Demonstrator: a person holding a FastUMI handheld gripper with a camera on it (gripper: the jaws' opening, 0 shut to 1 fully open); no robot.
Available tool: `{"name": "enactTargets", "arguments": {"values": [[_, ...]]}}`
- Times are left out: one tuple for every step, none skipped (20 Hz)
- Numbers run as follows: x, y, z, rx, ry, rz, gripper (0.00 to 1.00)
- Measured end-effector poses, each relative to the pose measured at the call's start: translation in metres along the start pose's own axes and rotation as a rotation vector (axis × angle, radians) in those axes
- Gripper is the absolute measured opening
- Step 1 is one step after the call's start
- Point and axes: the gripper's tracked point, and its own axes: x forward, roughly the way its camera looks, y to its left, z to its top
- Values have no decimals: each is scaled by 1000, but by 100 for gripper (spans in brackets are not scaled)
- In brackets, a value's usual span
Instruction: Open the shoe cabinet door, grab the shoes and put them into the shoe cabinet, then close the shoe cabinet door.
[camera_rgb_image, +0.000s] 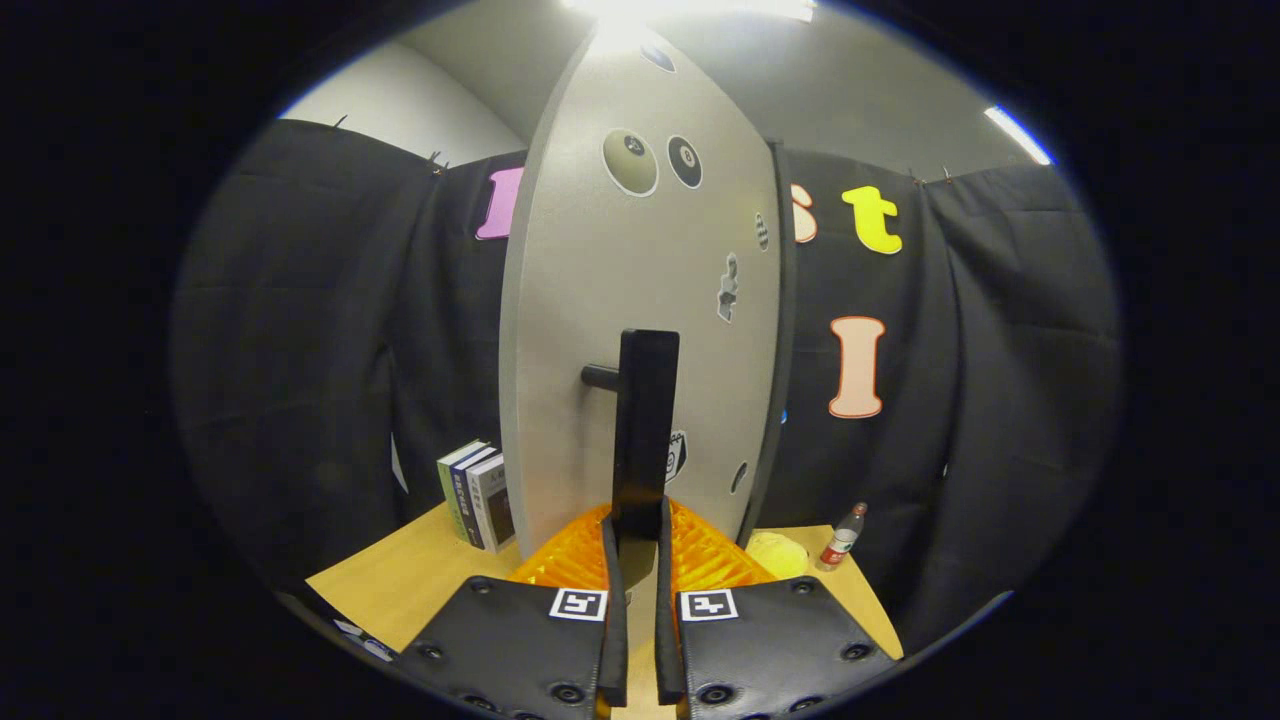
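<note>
Grey and speckled, the flat shoe cabinet door (620, 330) stands upright just ahead of my fingers, swung edge-on toward me, with round stickers on its face. Its black vertical bar handle (645, 430) drops between my fingers; my gripper (635, 560) is clenched on its lower end, both pads pressing. Beyond the door to my left, three upright books (478, 495) stand on the wooden table (400, 585); to my right, a small bottle (843, 537) and a yellow object (778, 553).
</note>
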Motion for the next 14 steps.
{"name": "enactTargets", "arguments": {"values": [[-4,-8,0,-7,3,-24,13],[-7,-17,-2,-14,8,-50,12],[-8,-26,-3,-18,11,-78,12],[-13,-34,-4,-16,13,-104,12],[-15,-41,-5,-7,14,-126,12],[-18,-47,-6,5,13,-147,12],[-20,-53,-7,16,14,-167,11],[-23,-58,-9,28,15,-188,11],[-25,-64,-8,33,12,-207,11],[-26,-70,-9,34,13,-227,9],[-27,-76,-9,31,13,-247,9],[-29,-83,-9,27,14,-269,7],[-31,-89,-8,26,9,-291,6],[-32,-95,-7,24,0,-312,5]]}}
